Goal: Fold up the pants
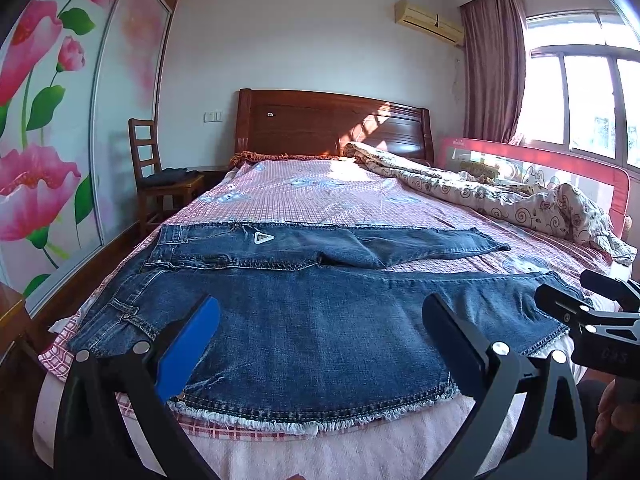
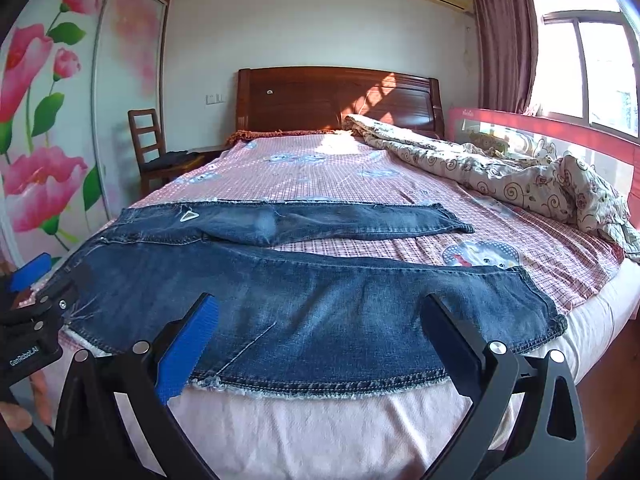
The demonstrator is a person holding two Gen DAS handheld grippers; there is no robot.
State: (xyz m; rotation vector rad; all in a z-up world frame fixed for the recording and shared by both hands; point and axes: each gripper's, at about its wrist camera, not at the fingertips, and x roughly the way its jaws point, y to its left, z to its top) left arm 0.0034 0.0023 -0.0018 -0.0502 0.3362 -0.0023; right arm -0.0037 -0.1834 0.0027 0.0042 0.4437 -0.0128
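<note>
Dark blue jeans lie spread flat across the foot of the bed, waist to the left and both legs running right. The far leg is narrower and lies apart from the near leg, whose frayed edge reaches the mattress front. My left gripper hovers open over the waist end of the near leg, nothing between its fingers. My right gripper is open over the near leg further right, also with nothing in it. Each gripper shows at the edge of the other's view: the right gripper, the left gripper.
A pink checked sheet covers the bed. A crumpled patterned quilt lies along the right side by a red bed rail. Wooden headboard at the back, a chair and flowered wardrobe doors on the left.
</note>
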